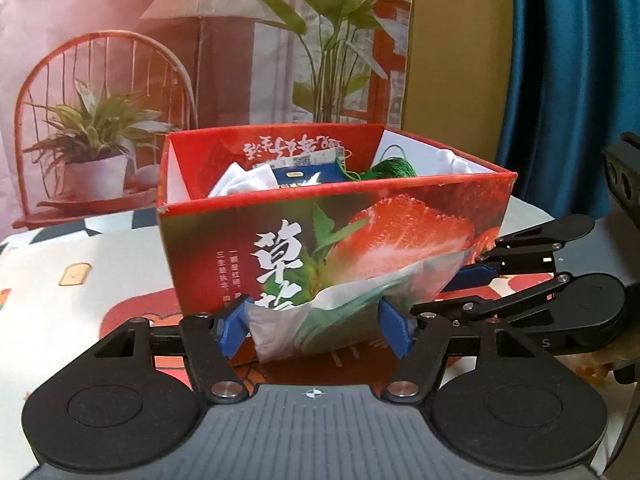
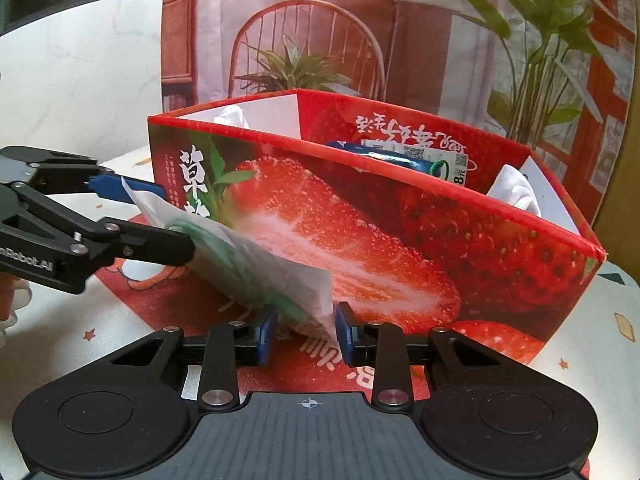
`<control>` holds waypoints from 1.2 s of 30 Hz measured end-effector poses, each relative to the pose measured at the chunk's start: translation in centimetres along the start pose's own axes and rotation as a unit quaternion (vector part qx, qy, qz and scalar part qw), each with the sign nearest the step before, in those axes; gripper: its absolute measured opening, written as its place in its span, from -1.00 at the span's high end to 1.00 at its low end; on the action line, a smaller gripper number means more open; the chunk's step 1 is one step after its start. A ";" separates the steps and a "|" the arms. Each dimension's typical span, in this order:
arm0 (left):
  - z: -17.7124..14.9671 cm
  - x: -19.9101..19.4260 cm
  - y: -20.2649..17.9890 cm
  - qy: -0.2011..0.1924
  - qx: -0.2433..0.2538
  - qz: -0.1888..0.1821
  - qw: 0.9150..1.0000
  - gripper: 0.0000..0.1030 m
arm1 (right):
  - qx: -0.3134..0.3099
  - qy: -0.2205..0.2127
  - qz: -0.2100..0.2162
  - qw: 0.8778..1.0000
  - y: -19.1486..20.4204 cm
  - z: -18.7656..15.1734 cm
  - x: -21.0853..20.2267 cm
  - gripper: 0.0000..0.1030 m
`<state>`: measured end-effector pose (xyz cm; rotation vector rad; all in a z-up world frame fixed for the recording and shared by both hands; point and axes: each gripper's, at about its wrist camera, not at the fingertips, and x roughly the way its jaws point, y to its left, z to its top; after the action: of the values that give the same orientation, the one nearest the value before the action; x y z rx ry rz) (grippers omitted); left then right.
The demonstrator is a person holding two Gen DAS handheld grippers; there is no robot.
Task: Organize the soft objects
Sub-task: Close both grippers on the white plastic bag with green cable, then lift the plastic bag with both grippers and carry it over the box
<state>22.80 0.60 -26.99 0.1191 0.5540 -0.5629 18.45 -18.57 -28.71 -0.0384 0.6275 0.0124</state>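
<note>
A soft white-and-green packet (image 1: 320, 316) (image 2: 256, 264) hangs just above the tablecloth, against the front wall of a red strawberry-printed box (image 1: 224, 248) (image 2: 440, 240). My left gripper (image 1: 313, 332) (image 2: 172, 220) is shut on the packet across its width, with a blue pad on each side. My right gripper (image 2: 306, 336) (image 1: 448, 292) comes in from the right and is shut on the packet's other corner. Inside the box lie white cloths (image 1: 240, 186) (image 2: 516, 192), a blue packet (image 1: 304, 176) (image 2: 384, 156) and a green cord bundle (image 1: 384, 170).
The box stands on a patterned tablecloth (image 1: 60, 280) with a red printed patch under it. Behind it hangs a printed backdrop (image 1: 120, 60) showing a chair and plants. A blue curtain (image 1: 560, 80) hangs at the right, and a white wall (image 2: 80, 80) lies to the left.
</note>
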 end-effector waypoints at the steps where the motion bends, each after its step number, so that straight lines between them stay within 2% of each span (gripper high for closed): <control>1: -0.1 0.1 0.0 0.001 0.000 -0.003 1.000 -0.36 | -0.002 0.001 0.001 1.000 0.0 0.0 0.0 0.40; 11: -1.0 0.9 0.5 0.023 0.002 -0.018 1.000 -0.05 | -0.020 0.003 0.023 1.000 0.0 0.1 0.6 0.33; 15: -1.2 1.0 1.1 0.029 -0.009 -0.021 0.999 0.27 | -0.026 0.003 0.028 0.999 0.2 0.1 0.8 0.29; 18: -1.3 0.9 1.2 0.031 -0.017 -0.018 0.999 0.35 | -0.031 0.003 0.031 0.999 0.4 0.0 1.0 0.29; 20: -1.2 0.8 1.3 0.030 -0.020 -0.008 0.999 0.40 | -0.031 0.000 0.030 0.999 0.5 0.1 1.1 0.36; 22: -1.0 0.3 1.6 0.024 -0.032 -0.011 0.999 0.50 | -0.024 -0.005 0.031 0.999 0.3 0.1 0.9 0.60; 23: -0.8 0.1 1.6 0.021 -0.037 -0.013 0.999 0.50 | -0.019 -0.008 0.036 0.999 0.2 0.2 0.7 0.62; 24: -0.6 -0.2 1.6 0.018 -0.040 -0.012 0.999 0.51 | -0.017 -0.012 0.040 0.999 0.1 0.2 0.4 0.75; 30: 0.7 -2.4 1.0 -0.010 -0.047 -0.015 0.999 0.53 | -0.008 -0.042 0.046 0.998 -0.1 1.1 -1.6 0.78; 36: 3.0 -5.7 0.2 -0.056 -0.053 -0.013 0.997 0.53 | 0.004 -0.081 0.051 0.995 -0.6 2.9 -4.6 0.77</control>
<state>20.24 2.70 -21.42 -0.0202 0.4753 -0.5616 16.43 -19.03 -23.68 0.0021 0.4675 0.1114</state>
